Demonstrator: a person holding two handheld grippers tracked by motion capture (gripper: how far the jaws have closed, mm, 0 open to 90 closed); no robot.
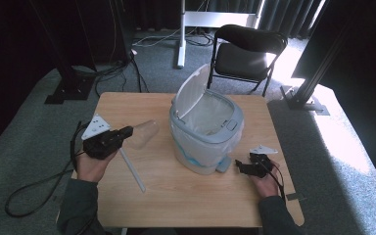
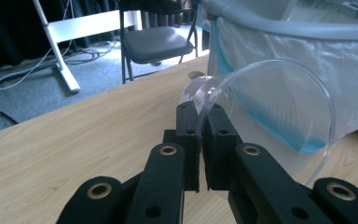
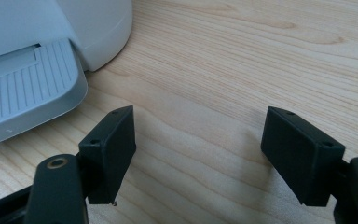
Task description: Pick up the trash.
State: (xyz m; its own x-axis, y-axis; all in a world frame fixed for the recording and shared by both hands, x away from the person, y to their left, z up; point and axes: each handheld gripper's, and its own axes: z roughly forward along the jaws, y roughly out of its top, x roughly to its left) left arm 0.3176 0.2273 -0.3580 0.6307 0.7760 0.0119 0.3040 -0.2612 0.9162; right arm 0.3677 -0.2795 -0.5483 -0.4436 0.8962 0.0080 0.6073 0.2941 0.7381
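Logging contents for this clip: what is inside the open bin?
The bin holds a pale liner bag that folds over its rim. The lid stands open. The bag's bottom is out of sight, so contents cannot be told.

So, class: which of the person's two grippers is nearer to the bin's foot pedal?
Right. The right gripper sits open on the table just beside the foot pedal. The left gripper is on the bin's far side, clamped on a clear plastic cup.

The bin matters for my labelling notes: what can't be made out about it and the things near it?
- bin interior: high view, white liner and raised lid hide the bottom.
- pedal: right gripper view, cut by the left edge.
- clear cup base: left gripper view, blurred against the liner.
- white stick: high view, too small to identify.
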